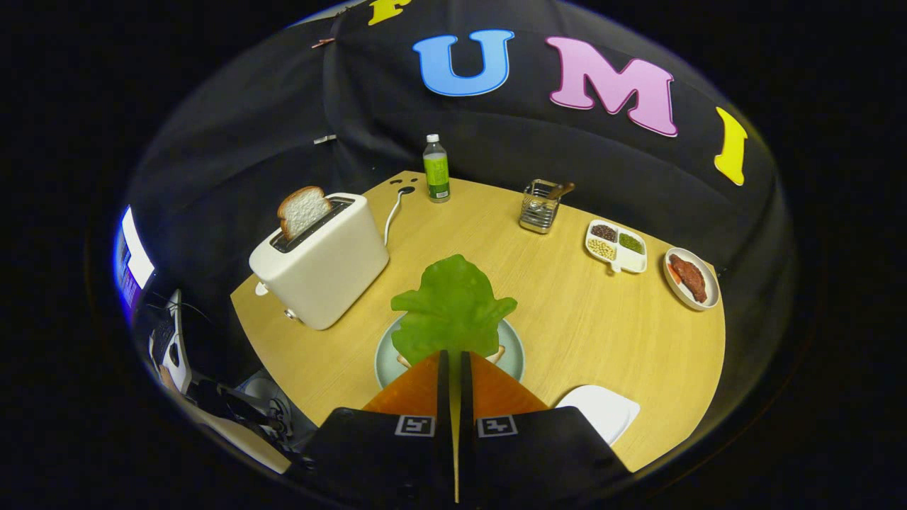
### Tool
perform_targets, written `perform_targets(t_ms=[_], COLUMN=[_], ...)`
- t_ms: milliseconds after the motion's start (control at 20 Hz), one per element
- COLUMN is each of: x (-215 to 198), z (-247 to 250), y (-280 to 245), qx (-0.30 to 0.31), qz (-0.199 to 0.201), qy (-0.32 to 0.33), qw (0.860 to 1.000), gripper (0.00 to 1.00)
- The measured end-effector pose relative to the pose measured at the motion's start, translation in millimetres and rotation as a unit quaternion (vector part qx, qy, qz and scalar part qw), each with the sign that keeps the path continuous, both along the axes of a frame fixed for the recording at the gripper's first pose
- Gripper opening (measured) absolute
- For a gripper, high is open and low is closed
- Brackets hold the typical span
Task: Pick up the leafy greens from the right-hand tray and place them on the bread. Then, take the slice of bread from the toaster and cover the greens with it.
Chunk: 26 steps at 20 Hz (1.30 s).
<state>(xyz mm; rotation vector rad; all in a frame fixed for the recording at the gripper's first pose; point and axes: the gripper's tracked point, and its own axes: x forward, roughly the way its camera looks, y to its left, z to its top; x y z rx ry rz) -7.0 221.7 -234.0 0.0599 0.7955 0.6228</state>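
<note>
Lettuce (451, 304) hangs pinched in the tool (453, 361) over the plate (511, 354), ready to drop onto the bread (496, 352) beneath.

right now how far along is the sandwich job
Done: the greens are out of the white tray. In hand: the claw is shut on them over the plate with bread. Left: release them, then bring the toaster's slice over.

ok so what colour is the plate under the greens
Pale grey-green, seen best in the gripper view: the plate lies under the leafy greens that the gripper grips.
</note>
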Motion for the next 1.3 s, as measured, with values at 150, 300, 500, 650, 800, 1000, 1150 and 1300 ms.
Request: perform_targets(t_ms=[150, 300, 500, 650, 800, 1000, 1150, 1300], x=[11.1, 22.2, 24.0, 25.7, 28.1, 23.4, 12.8, 8.1], z=[-15.7, -34.8, -19.5, 25.9, 95.8, 190.2, 230.7, 247.5], y=[17.4, 18.7, 27.0, 29.4, 37.3, 63.6, 111.9, 160.5], qx=[-0.027, -0.057, -0.036, -0.004, 0.033, 0.046, 0.071, 0.101], qz=[0.011, -0.01, -0.028, -0.04, -0.036, 0.003, 0.047, 0.066], qy=[-0.003, -0.005, -0.025, -0.071, -0.161, -0.277, -0.294, -0.26], qw=[1.0, 0.998, 0.999, 0.997, 0.986, 0.96, 0.952, 0.958], gripper=[0.07, 0.32, 0.95, 0.95, 0.94, 0.94, 0.97, 0.97])
